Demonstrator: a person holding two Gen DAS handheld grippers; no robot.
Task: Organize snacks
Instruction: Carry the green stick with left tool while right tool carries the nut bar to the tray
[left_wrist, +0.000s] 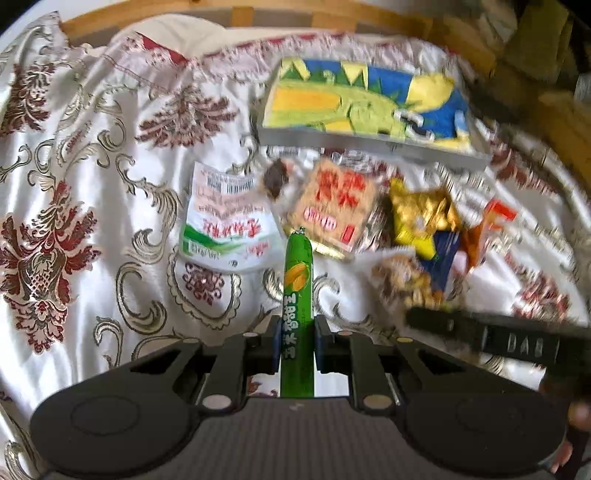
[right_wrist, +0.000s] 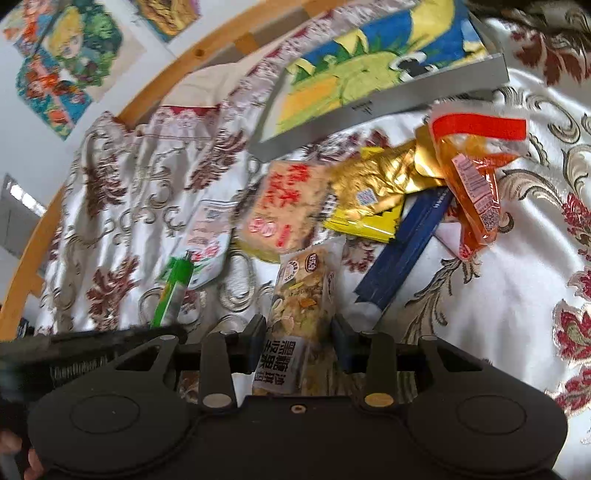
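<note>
The left gripper (left_wrist: 295, 345) has its jaws clamped narrowly on a green corn sausage stick (left_wrist: 297, 295), whose wrapper shows a corn-cob picture and white Chinese characters. The right gripper (right_wrist: 300, 341) holds its jaws against the sides of a nut-and-fruit bar (right_wrist: 301, 314) in a clear wrapper with a white label of dark Chinese characters. Both snacks stand clear above the floral satin cloth (left_wrist: 92, 184) that covers the surface. Beyond them lies the rest of the pile: a white and green pouch (left_wrist: 227, 221) with a barcode, a beige cracker pack (left_wrist: 334, 205) with red characters, a crumpled gold and yellow packet (right_wrist: 369, 192), a dark blue sachet (right_wrist: 406, 243) and an orange packet (right_wrist: 476, 177) with a red strip. Farthest back sits a flat tin (left_wrist: 369, 107) with a green dinosaur lid, near the wooden rim (right_wrist: 147, 96). Bare cloth lies open on the left.
</note>
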